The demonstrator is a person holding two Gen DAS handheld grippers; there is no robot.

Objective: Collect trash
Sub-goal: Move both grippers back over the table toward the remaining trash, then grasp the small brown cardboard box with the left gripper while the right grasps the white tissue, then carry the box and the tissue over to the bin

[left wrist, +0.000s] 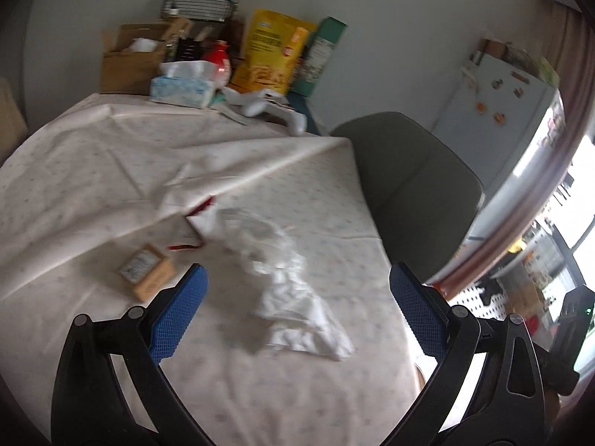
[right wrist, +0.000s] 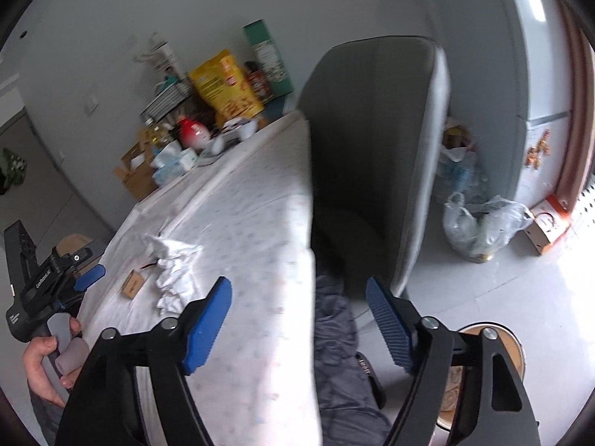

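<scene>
One tissue, one small box, one chair.

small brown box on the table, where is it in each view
Left wrist: the small brown box lies left of centre, just beyond the left gripper, left of the crumpled tissue.
Right wrist: it sits lower left, again left of the tissue.
Shared landmark: the yellow bag at the table's far end.
</scene>
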